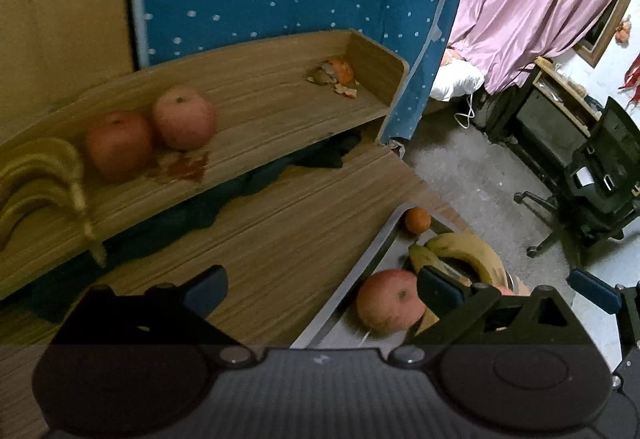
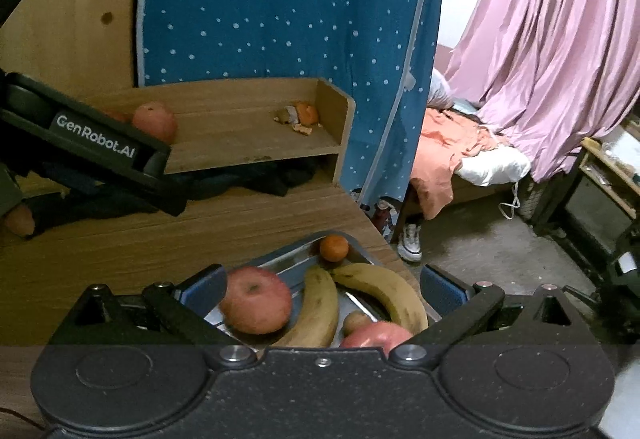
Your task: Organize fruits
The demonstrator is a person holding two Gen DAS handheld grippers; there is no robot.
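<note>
Black left gripper (image 1: 322,291) with blue pads; right gripper (image 2: 322,289) alike; white "GenRobot.AI" lettering.

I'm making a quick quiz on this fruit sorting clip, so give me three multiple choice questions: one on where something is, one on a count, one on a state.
1. Where does the small orange lie?
A. At the far end of the metal tray
B. Under the shelf
C. On the floor

2. How many apples stand on the wooden shelf?
A. None
B. Two
C. Four

3. How are the jaws of the right gripper?
A. Shut on a banana
B. Shut on nothing
C. Open, holding nothing

Answers:
1 A, the orange sits inside the tray's far rim.
2 B, two apples sit side by side.
3 C, the jaws stand wide apart over the tray.
</note>
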